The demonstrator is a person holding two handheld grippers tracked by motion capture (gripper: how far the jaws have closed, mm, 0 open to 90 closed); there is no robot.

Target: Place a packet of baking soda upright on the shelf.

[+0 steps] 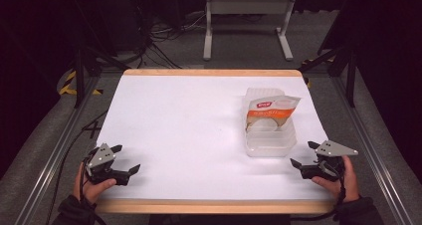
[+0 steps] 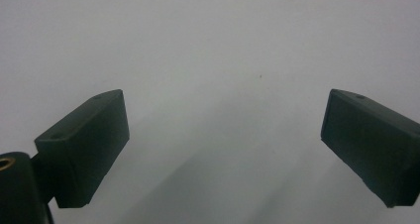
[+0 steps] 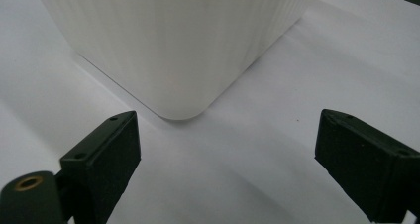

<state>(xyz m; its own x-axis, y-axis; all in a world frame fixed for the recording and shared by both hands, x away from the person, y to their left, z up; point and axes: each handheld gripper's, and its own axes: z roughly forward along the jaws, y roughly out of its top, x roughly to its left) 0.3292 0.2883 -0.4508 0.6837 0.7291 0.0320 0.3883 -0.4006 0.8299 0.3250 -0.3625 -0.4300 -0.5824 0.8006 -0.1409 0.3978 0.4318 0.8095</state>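
Observation:
A clear ribbed plastic container [image 1: 269, 144] stands on the right half of the white table [image 1: 189, 125]. A white and orange packet [image 1: 268, 113] lies in it, leaning over its far rim. My right gripper [image 1: 304, 154] rests open near the table's front right, just right of the container's near corner [image 3: 183, 105]; nothing lies between its jaws. At the front left, my left gripper [image 1: 125, 159] is open too, over bare white table [image 2: 223, 85], and holds nothing.
The table has a wooden edge [image 1: 214, 206] at front and back. Beyond the far edge are a grey floor, cables [image 1: 159, 46] and a white metal stand [image 1: 246, 21]. Metal rails [image 1: 47, 155] run along both sides.

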